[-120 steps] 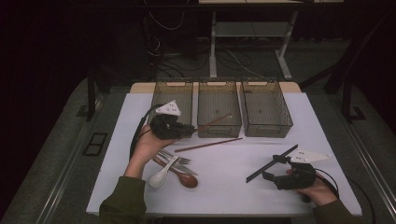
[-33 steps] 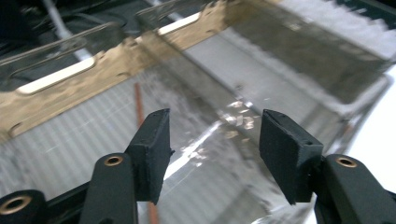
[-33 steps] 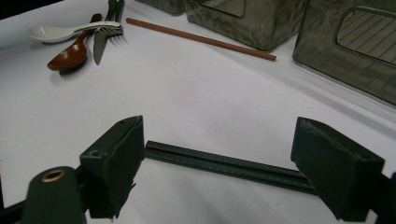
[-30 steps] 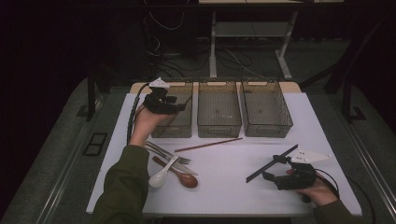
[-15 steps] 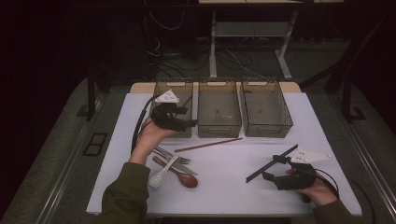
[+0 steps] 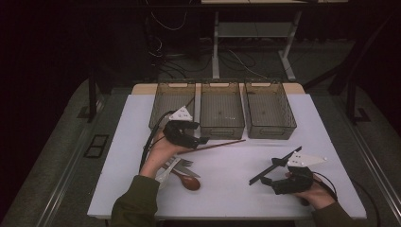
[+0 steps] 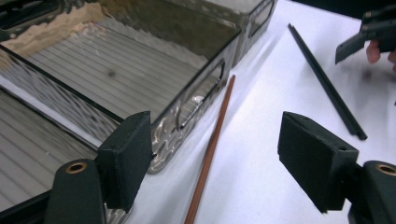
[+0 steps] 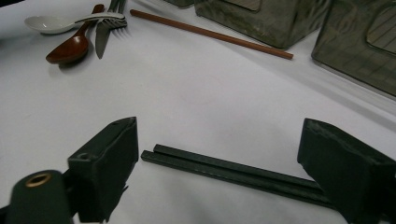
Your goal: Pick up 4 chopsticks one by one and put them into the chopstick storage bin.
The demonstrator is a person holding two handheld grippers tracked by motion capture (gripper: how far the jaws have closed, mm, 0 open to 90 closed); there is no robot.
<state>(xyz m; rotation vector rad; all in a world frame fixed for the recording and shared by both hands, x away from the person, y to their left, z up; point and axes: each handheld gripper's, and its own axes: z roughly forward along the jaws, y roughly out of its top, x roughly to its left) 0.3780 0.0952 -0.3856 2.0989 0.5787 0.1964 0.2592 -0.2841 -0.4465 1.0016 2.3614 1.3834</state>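
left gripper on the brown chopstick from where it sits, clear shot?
Probably yes. The left gripper is open, and the brown chopstick lies on bare table between its jaws. The middle bin stands close beside it, which may crowd one jaw.

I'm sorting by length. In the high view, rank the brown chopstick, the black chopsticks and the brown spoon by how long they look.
1. Brown chopstick and black chopsticks: they look about equally long, too close to rank.
2. Brown spoon: clearly shortest, though the left hand hides part of its handle.

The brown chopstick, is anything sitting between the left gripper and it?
Nothing visible. The left gripper hangs open right above the brown chopstick, which lies bare on the white table beside the middle bin, between the jaws.
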